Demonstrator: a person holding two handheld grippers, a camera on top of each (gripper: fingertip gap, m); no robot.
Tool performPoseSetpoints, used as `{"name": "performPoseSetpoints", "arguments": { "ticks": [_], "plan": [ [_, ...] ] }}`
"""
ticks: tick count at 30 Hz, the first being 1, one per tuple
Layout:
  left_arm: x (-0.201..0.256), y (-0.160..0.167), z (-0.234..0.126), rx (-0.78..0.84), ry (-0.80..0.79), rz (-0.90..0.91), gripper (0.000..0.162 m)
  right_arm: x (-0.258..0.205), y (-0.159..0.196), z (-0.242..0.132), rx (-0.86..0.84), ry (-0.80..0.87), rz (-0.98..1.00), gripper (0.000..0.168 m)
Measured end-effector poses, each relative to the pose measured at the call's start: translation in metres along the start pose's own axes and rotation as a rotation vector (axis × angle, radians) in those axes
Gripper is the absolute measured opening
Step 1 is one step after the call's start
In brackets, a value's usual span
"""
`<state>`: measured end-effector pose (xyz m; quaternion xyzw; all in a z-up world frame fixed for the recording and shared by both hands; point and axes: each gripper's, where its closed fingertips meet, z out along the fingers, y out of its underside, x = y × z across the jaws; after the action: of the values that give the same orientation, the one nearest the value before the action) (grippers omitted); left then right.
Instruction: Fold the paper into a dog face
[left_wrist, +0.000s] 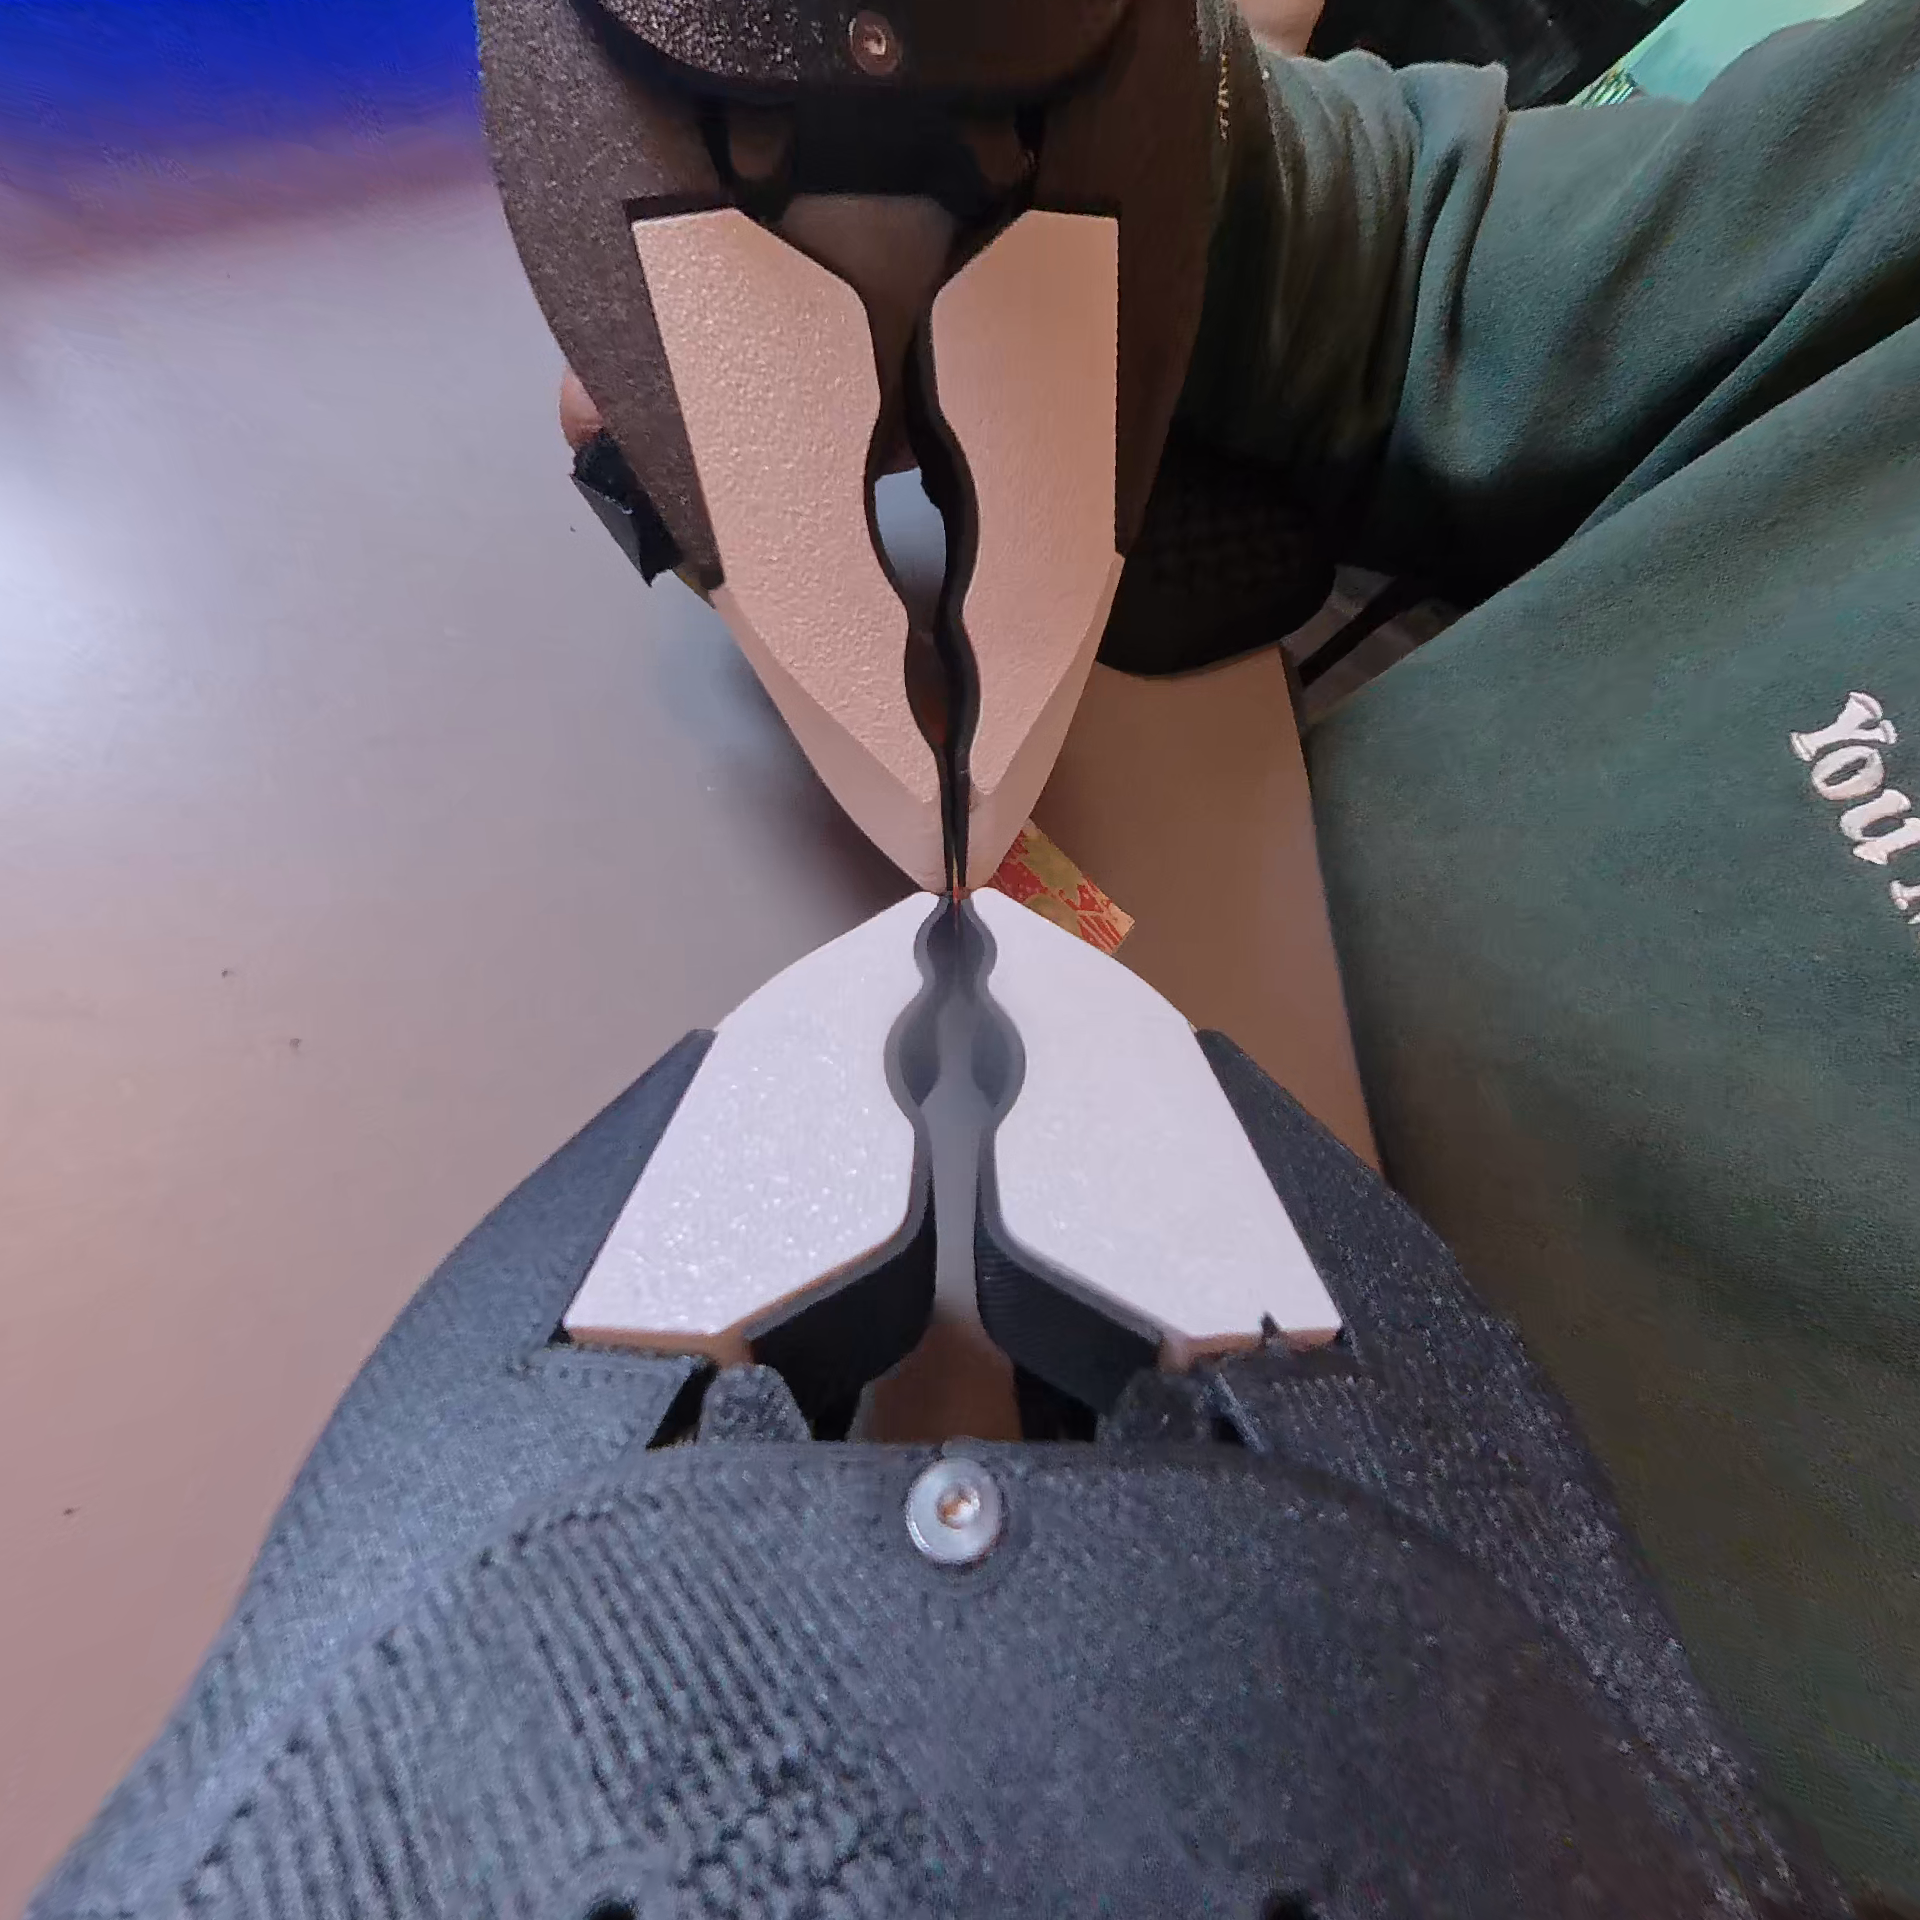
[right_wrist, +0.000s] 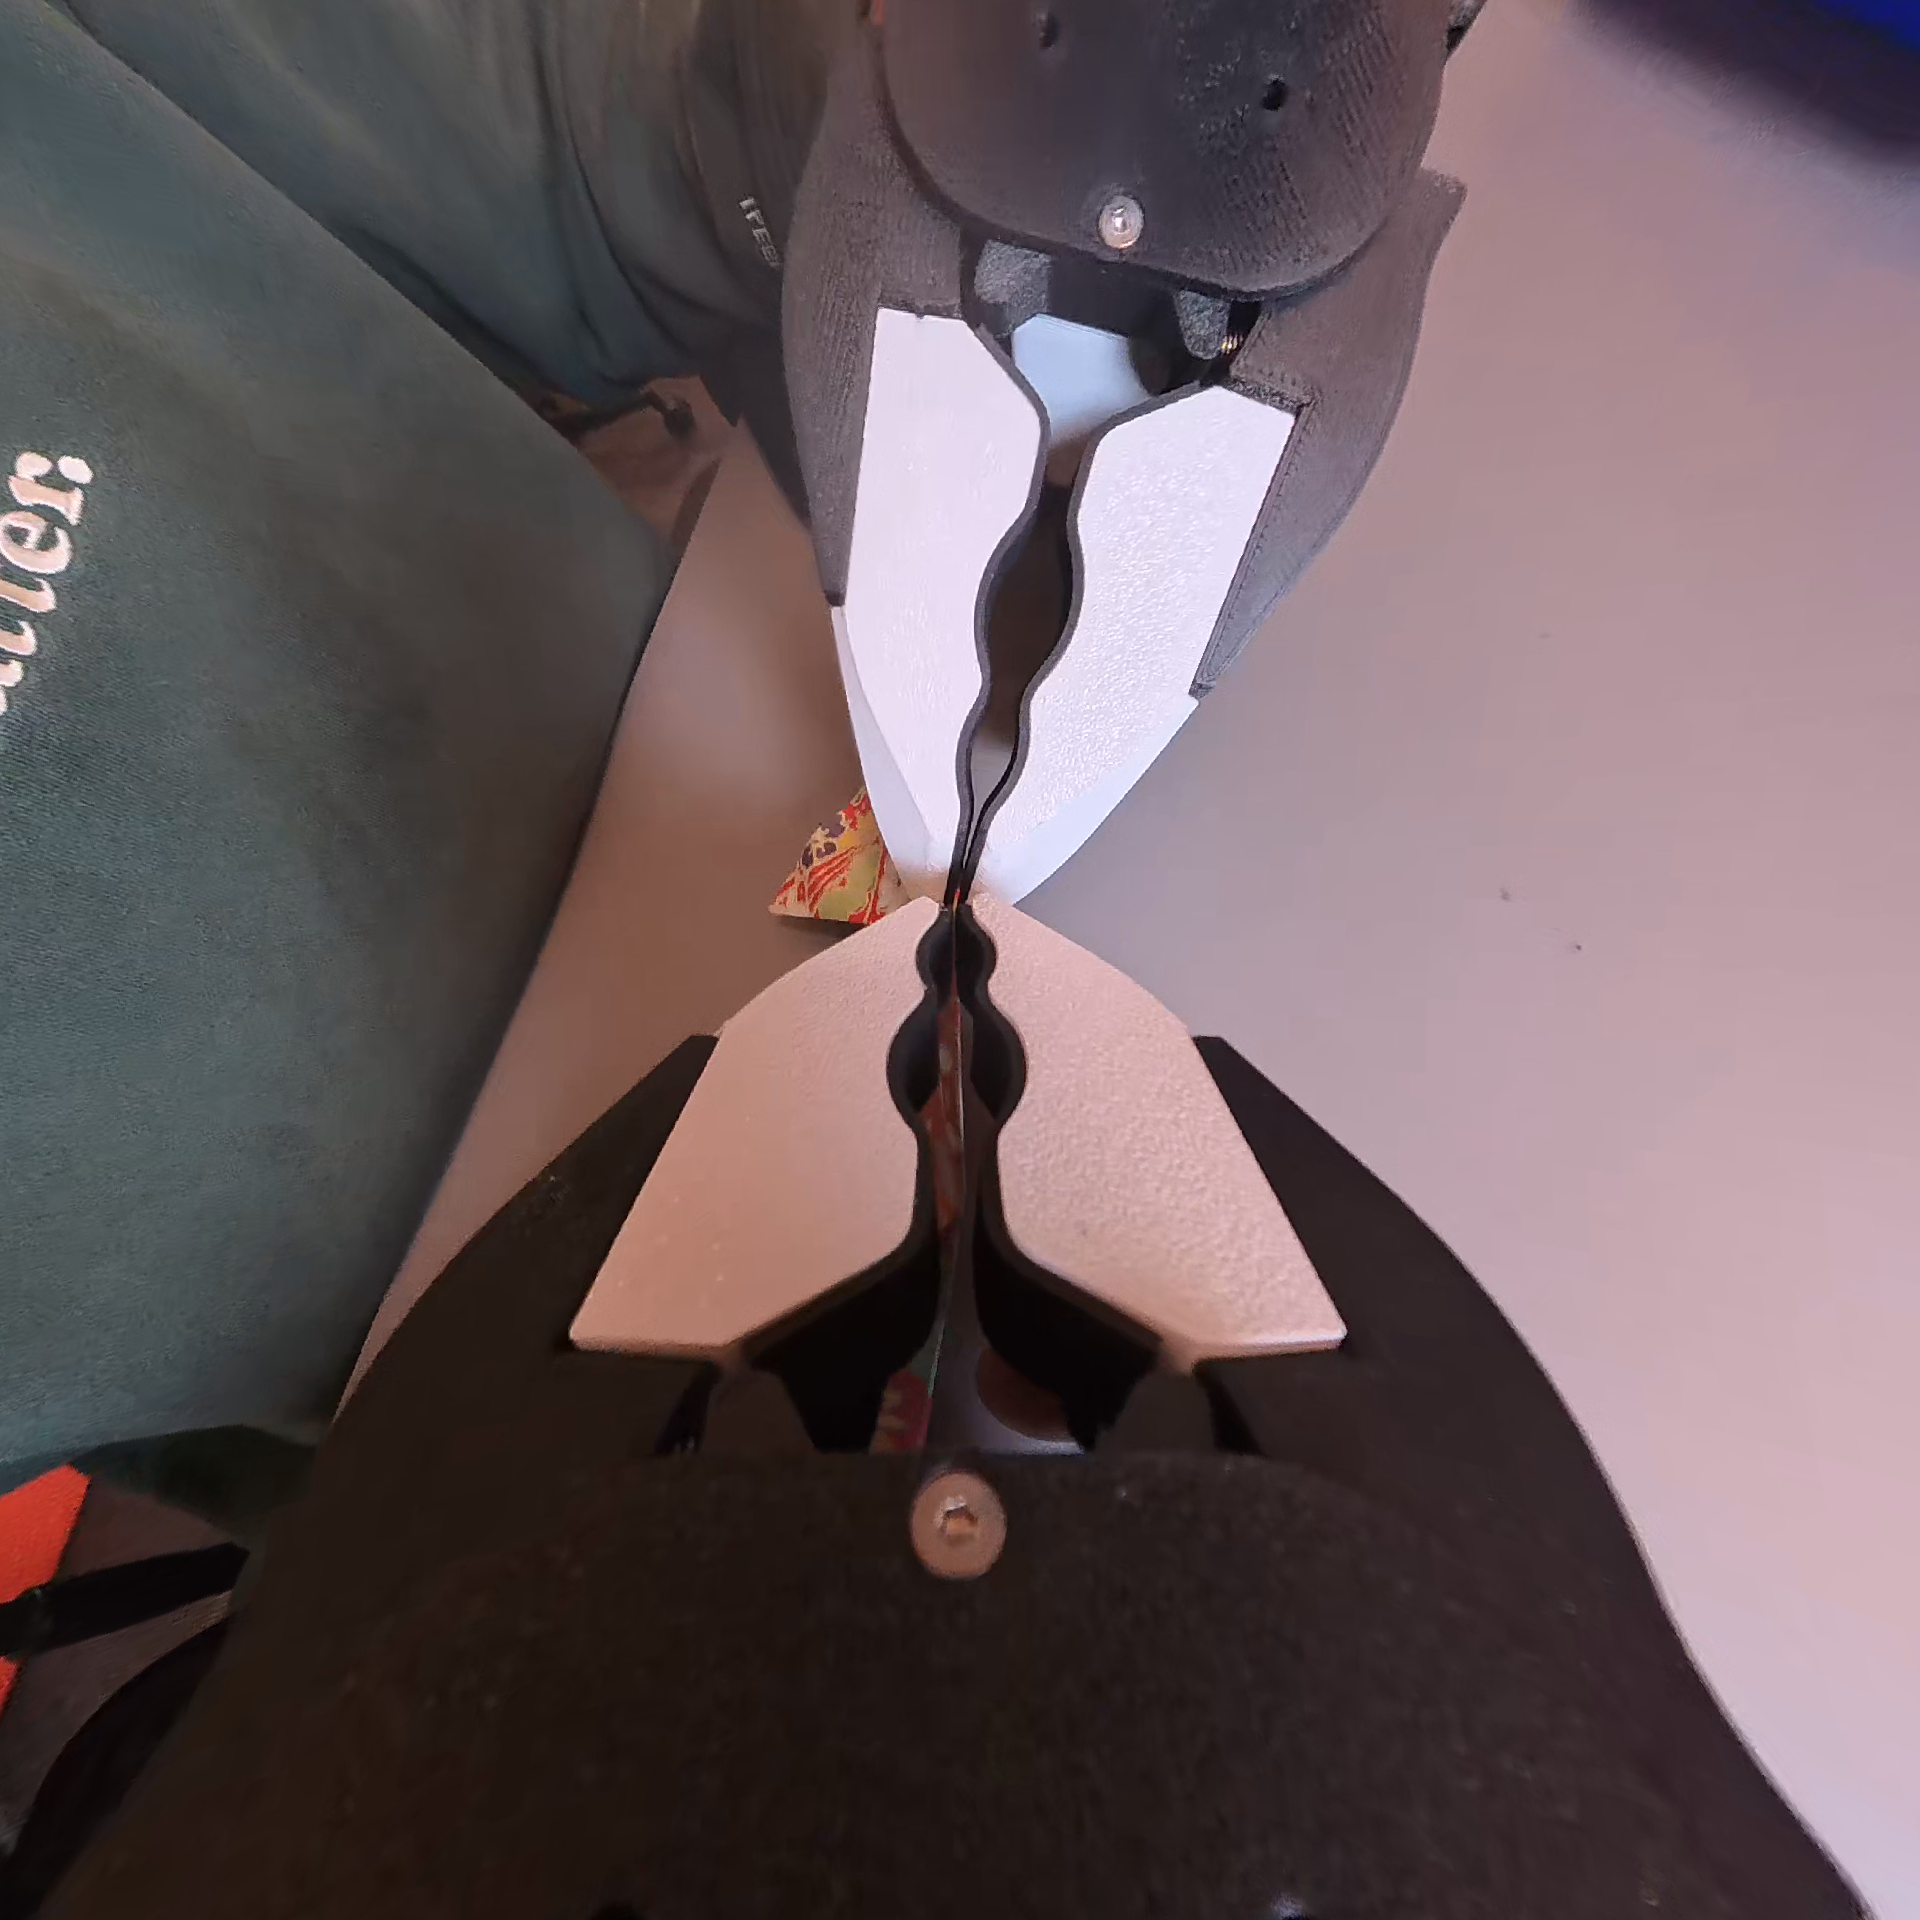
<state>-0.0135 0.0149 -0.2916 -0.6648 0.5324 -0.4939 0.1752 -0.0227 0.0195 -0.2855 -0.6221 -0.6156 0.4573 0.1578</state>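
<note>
Right gripper (right_wrist: 954, 914) closed on patterned paper (right_wrist: 948, 1122), tip to tip with closed left gripper (right_wrist: 961, 883); paper corner (right_wrist: 836, 873) protrudes over grey table (right_wrist: 1507, 831)

Dark green sweatshirt sleeve (left_wrist: 1558, 343); black, white-padded hand-held gripper (left_wrist: 954, 902), apparently 3D-printed.

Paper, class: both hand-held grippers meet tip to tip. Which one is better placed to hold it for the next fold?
Probably the right hand-held gripper: the patterned paper runs deep between its shut fingers. The left hand-held gripper pinches only an edge at its tips, so it could let go and crease.
</note>
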Motion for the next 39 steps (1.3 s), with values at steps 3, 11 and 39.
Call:
{"name": "performPoseSetpoints", "arguments": {
  "ticks": [3,11,39],
  "plan": [
    [0.002,-0.002,-0.001,0.018,0.010,0.000,0.000,-0.001,-0.002,-0.002,0.014,-0.014,0.000,0.000],
    [0.007,-0.008,-0.004,0.069,0.054,-0.024,0.001,-0.006,-0.005,-0.008,0.040,-0.034,-0.019,0.000],
    [0.005,-0.022,-0.023,0.192,0.046,-0.038,0.000,0.000,-0.020,-0.043,0.165,0.018,-0.054,0.000]
  ]
}}
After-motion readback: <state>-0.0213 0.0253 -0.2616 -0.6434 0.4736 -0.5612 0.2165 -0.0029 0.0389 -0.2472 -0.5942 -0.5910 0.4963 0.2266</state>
